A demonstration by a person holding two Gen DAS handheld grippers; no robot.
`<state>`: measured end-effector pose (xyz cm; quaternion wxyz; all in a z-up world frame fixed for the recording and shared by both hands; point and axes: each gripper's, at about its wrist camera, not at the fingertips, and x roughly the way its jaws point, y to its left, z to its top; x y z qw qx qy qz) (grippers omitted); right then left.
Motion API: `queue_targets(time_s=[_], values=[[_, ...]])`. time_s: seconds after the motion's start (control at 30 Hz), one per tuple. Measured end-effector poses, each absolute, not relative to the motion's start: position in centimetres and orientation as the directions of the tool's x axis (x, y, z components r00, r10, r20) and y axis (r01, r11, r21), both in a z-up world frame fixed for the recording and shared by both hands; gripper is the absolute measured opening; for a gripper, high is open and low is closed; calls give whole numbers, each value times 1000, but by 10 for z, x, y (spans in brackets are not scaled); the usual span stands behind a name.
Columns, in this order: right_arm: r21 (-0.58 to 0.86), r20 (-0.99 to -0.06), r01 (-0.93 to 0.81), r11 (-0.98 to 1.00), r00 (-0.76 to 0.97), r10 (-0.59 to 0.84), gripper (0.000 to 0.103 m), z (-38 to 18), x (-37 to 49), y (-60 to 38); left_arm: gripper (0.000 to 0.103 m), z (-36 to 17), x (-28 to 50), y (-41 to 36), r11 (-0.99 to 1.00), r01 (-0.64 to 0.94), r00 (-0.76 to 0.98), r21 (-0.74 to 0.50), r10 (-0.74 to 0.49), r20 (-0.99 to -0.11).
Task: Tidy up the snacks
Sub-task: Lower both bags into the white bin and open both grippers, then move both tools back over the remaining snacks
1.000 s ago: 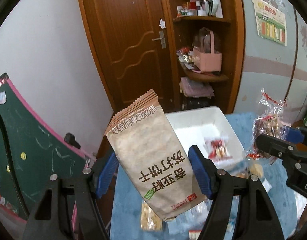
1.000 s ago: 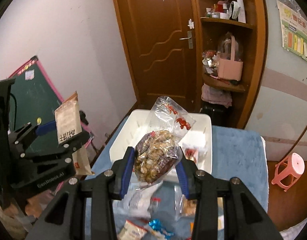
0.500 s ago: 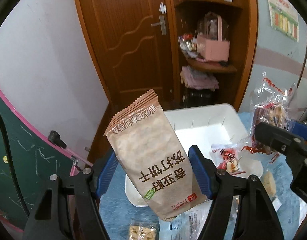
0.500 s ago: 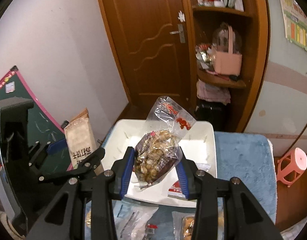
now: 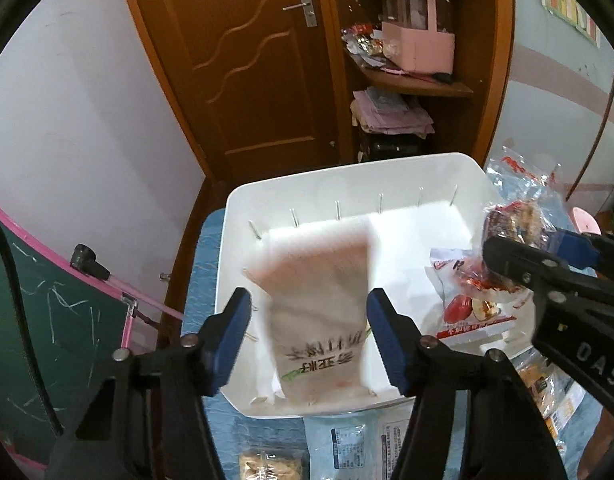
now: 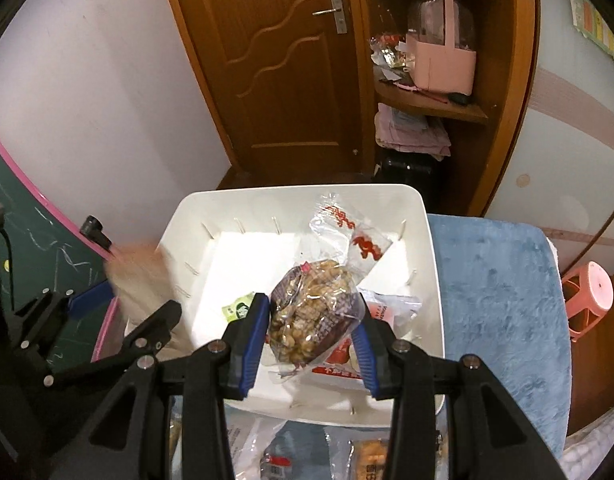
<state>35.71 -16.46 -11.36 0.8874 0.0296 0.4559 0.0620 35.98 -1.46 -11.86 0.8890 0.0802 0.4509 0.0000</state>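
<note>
A white bin [image 5: 243,216] stands on the blue cloth; it also shows in the right wrist view [image 6: 431,264]. My left gripper [image 5: 309,334] is open above the bin's near left part. A brown cracker packet [image 5: 319,312], blurred, is between the open fingers and over the bin; it shows blurred in the right wrist view [image 6: 141,280]. My right gripper [image 6: 307,344] is shut on a clear bag of nuts [image 6: 311,312] above the bin's right part; that bag shows in the left wrist view [image 5: 519,220]. A red-printed packet [image 5: 467,304] lies in the bin.
Several loose snack packets [image 5: 347,448] lie on the blue cloth [image 6: 503,304] in front of the bin. A green chalkboard [image 5: 35,320] with a pink frame leans at the left. A wooden door and corner shelves [image 5: 411,80] stand behind. A pink stool [image 6: 587,300] is at the right.
My left gripper's jaws have opened and the brown cracker packet has left them, blurred in motion over the bin. Both grippers have moved forward over the bin. The right gripper keeps the nut bag.
</note>
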Motion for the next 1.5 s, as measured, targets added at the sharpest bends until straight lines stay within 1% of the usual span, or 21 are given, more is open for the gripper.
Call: queue_targets(time_s=[0.07, 0.1, 0.13, 0.17, 0.2, 0.23, 0.3, 0.37, 0.6, 0.83, 1.03, 1.13, 1.37, 1.5], values=[[96, -812, -79, 992, 570, 124, 41, -117, 360, -163, 59, -119, 358, -17, 986, 74, 602, 152, 78, -795], [88, -815, -74, 993, 569, 115, 42, -118, 361, -163, 62, -119, 358, -18, 985, 76, 605, 157, 79, -792], [85, -815, -75, 994, 569, 113, 42, -119, 362, -162, 67, -118, 357, -18, 984, 77, 608, 161, 82, -790], [83, -817, -74, 994, 567, 110, 47, -119, 363, -162, 82, -117, 356, -18, 984, 77, 610, 163, 83, -788], [82, -817, -71, 994, 567, 108, 55, -119, 363, -163, 92, -116, 355, -18, 984, 75, 618, 163, 82, -782], [83, -814, -70, 994, 571, 109, 58, -118, 362, -163, 94, -113, 353, -18, 984, 74, 625, 162, 81, -777], [86, -803, -77, 993, 585, 115, 67, -114, 358, -162, 95, -110, 349, -17, 983, 76, 634, 169, 83, -769], [68, -795, -81, 994, 597, 104, 68, -109, 353, -161, 95, -108, 345, -17, 981, 83, 629, 174, 84, -773], [64, -794, -81, 995, 600, 99, 68, -91, 334, -161, 95, -88, 324, -11, 983, 75, 632, 167, 83, -771], [40, -778, -89, 995, 622, 87, 68, -63, 300, -161, 95, -52, 283, -9, 980, 92, 664, 179, 74, -744], [29, -757, -100, 995, 648, 87, 68, -35, 259, -162, 95, -20, 236, -13, 975, 119, 693, 188, 54, -719], [26, -743, -106, 994, 664, 90, 68, -22, 233, -164, 95, -8, 212, -15, 974, 136, 689, 179, 37, -724], [44, -705, -118, 992, 700, 115, 68, -3, 176, -178, 95, 7, 161, -21, 967, 182, 686, 177, 4, -727], [52, -688, -130, 990, 714, 129, 68, 1, 145, -183, 95, 10, 135, -21, 967, 202, 681, 152, -27, -732]])
